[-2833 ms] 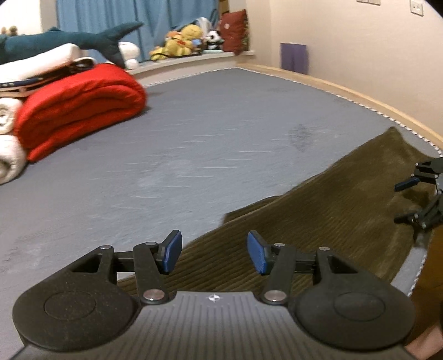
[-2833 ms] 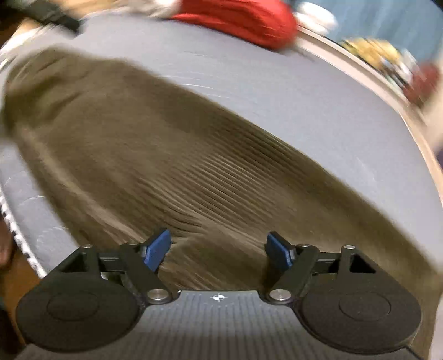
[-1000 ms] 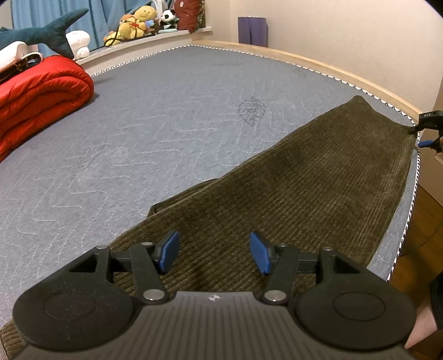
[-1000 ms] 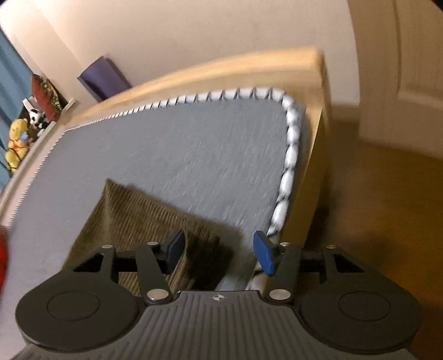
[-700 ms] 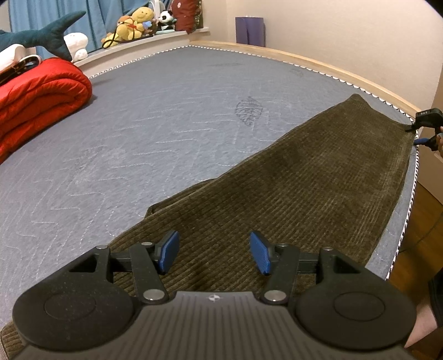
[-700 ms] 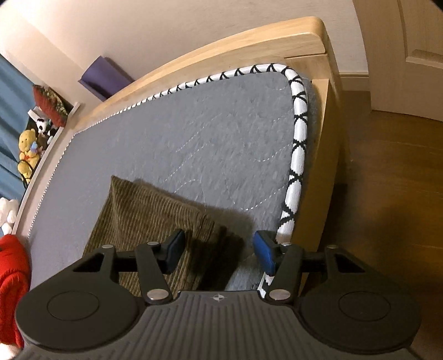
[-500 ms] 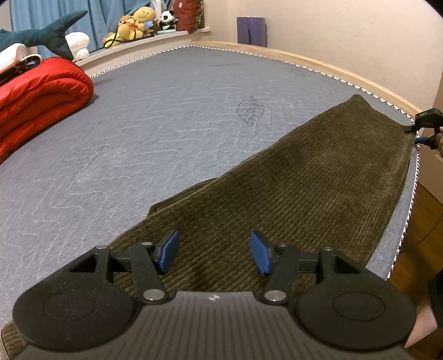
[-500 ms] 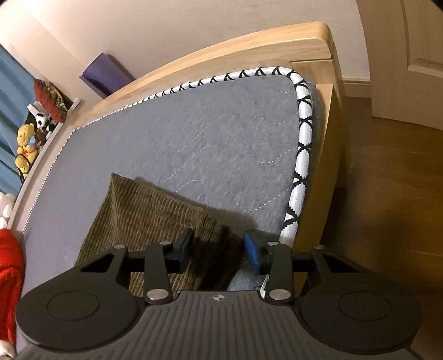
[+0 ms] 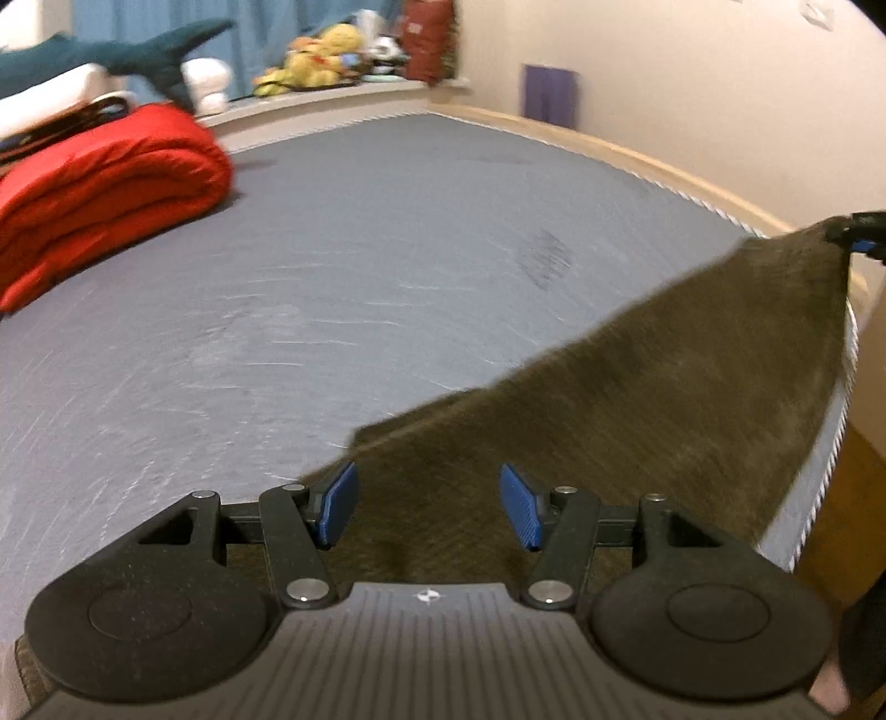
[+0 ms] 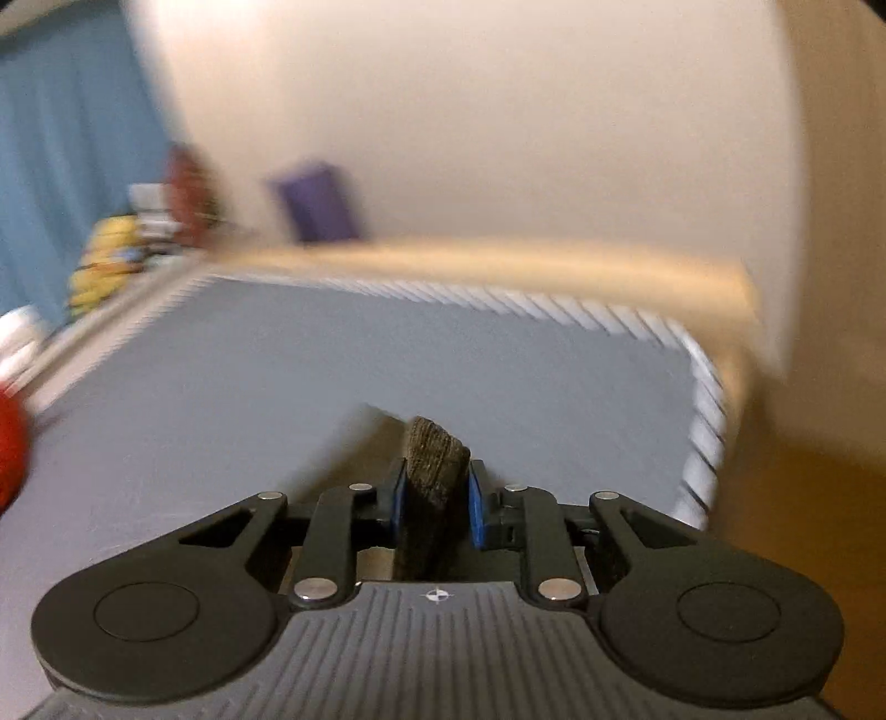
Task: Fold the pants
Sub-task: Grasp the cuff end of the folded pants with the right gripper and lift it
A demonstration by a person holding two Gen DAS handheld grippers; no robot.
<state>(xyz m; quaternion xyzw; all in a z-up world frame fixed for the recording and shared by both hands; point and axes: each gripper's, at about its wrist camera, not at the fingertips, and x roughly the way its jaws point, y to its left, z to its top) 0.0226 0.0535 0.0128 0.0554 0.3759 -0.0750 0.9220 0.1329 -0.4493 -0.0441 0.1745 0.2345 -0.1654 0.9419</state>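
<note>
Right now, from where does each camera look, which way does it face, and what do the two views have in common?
Left wrist: sits on the left tool, facing along the grey mattress toward the window ledge and red blanket; its open blue pads hang over the brown pants, and the right tool lifts their far corner.
Right wrist: sits on the right tool, facing the mattress corner and wall; its jaws are closing on a pants fold.
Shared: pants, mattress, purple object, plush toys.

Each black gripper (image 9: 426, 512) has 2 blue-padded fingers (image 9: 339, 503) and silver screws.
</note>
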